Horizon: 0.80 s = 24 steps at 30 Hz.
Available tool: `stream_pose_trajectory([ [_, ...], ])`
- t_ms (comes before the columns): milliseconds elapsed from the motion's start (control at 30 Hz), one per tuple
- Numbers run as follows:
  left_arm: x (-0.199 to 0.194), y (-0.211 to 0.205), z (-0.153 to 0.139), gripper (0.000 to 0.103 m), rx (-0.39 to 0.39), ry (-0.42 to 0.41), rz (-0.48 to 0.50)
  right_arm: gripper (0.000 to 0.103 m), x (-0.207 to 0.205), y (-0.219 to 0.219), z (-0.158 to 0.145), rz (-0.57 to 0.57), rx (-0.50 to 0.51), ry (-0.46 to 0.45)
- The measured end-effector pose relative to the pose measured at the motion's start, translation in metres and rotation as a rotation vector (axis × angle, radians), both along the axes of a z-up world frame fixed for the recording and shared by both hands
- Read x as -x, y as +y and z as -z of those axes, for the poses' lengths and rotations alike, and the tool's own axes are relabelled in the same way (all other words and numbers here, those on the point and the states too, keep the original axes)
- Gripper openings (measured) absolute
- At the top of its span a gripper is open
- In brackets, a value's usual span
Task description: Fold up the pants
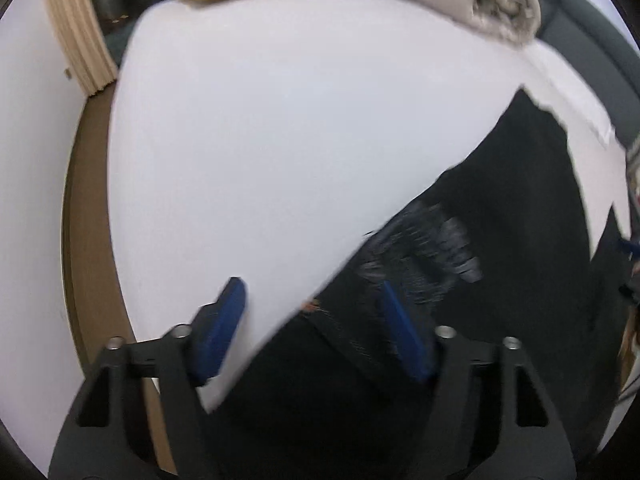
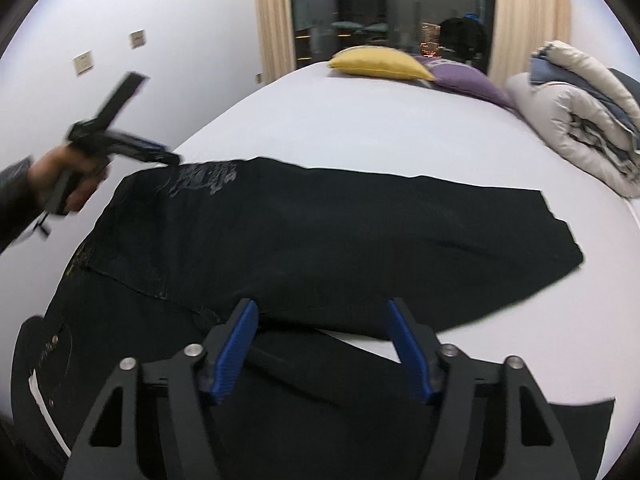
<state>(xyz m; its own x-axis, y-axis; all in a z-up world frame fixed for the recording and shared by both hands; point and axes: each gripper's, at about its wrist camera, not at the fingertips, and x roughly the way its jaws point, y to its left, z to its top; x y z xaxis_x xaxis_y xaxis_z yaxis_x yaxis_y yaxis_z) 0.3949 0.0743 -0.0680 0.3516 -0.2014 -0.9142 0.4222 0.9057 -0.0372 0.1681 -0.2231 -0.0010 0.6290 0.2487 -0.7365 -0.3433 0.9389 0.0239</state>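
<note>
pants (image 2: 304, 236): black, spread across the white bed (image 2: 360, 128), one leg laid over toward the right, a second leg running along the near edge below it; grey print near the waist end at left
pants edges: upper leg hem ends at the right, short of the bed's right border; far long edge runs roughly straight from the print to that hem; waist end lies at the lower left
left gripper (image 1: 312, 320): fingers parted at a middling width, nothing clamped; right blue pad (image 1: 404, 336) over black cloth near the print, left blue pad (image 1: 224, 328) over bare sheet; whether the pads touch the fabric cannot be told, the frame is blurred
left gripper, seen from right wrist view (image 2: 160, 154): held in a hand (image 2: 68, 184) at the far left corner of the pants, tips at the printed edge
right gripper (image 2: 322, 344): fingers parted at a middling width, nothing between them; hovers over the near edge of the upper leg where it crosses the lower leg
open room: wide bare sheet beyond the far edge of the pants
far limit: yellow pillow (image 2: 380, 62), purple pillow (image 2: 468, 78), rolled duvet (image 2: 580, 120) at the far right
left limit: bed edge, brown floor strip (image 1: 88, 208), white wall (image 2: 140, 32), curtain (image 2: 274, 16)
</note>
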Motion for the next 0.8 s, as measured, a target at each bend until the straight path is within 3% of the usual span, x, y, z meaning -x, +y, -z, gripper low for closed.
stream_pose_trajectory([
  [67, -0.01, 0.002, 0.014, 0.065, -0.009, 0.045, 0.038, 0.065, -0.006, 0.001, 0.004, -0.027, 0.0, 0.013],
  [200, -0.015, 0.002, 0.016, 0.064, -0.023, 0.033, 0.081, 0.063, -0.02, 0.012, 0.01, -0.075, 0.027, 0.019],
  [300, -0.013, -0.003, 0.014, 0.046, -0.027, 0.039, 0.112, 0.058, -0.03, 0.025, 0.01, -0.103, 0.032, 0.021],
  [433, -0.008, -0.012, 0.015, 0.043, -0.067, 0.04, 0.148, 0.054, -0.043, 0.046, 0.005, -0.157, 0.036, 0.015],
  [567, -0.015, -0.008, 0.011, 0.019, -0.03, 0.05, 0.118, 0.046, -0.055, 0.068, -0.001, -0.204, 0.054, 0.0],
  [667, 0.003, 0.004, 0.002, 0.012, 0.02, 0.041, 0.085, 0.045, -0.065, 0.082, -0.009, -0.247, 0.077, -0.019],
  [800, 0.023, 0.014, -0.015, 0.011, 0.075, -0.04, 0.05, 0.044, -0.092, 0.099, -0.023, -0.305, 0.121, -0.039],
])
